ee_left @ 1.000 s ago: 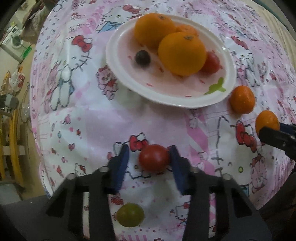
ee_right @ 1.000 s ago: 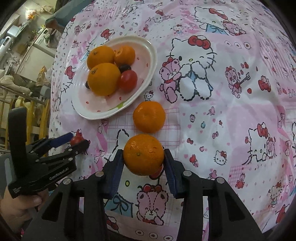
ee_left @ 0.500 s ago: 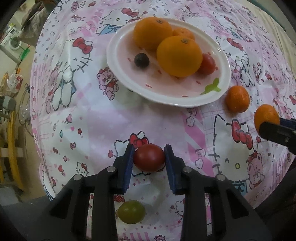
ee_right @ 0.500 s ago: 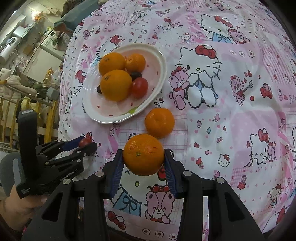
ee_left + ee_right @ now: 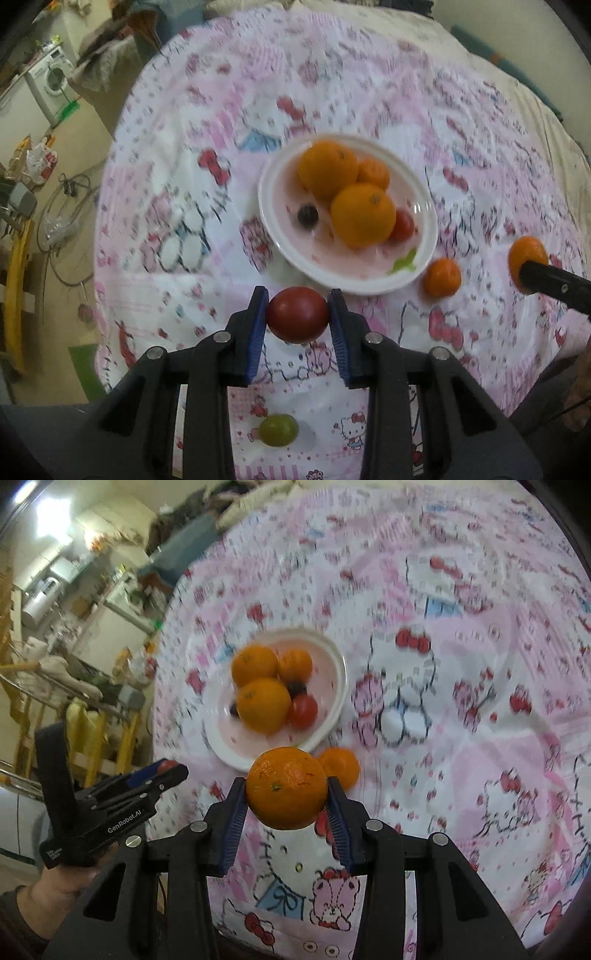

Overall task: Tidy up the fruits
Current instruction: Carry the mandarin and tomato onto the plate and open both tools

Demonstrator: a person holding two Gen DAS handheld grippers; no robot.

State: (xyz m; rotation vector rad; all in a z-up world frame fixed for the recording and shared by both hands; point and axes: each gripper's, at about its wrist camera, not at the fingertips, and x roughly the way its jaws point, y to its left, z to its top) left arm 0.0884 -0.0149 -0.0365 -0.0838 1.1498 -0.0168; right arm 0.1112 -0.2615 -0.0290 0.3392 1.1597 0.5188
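Both tools are loaded at once. The left tool [image 5: 297,317] is clamped narrow on a red tomato [image 5: 297,315], pads pressing both its sides, lifted clear of the cloth-covered desk [image 5: 155,229]. The right tool [image 5: 286,806] is closed at a wider set on an orange mandarin [image 5: 286,788], also off the cloth. The white plate [image 5: 271,218] sits near the middle of the desk and is already crowded: two big oranges, a smaller one, a second tomato and a dark grape.

The risk, as I judge it, is that pile. Drop the mandarin onto those oranges and it may roll off the shallow rim, or nudge fruit out toward the desk's near edge. The tomato is soft, so too hard a squeeze could split it. Both tools heading for the one plate could clash over it.

A loose mandarin [image 5: 442,277] lies just beside the plate's rim, and a green grape [image 5: 278,430] sits close to the near edge, where a bump could send it to the floor.
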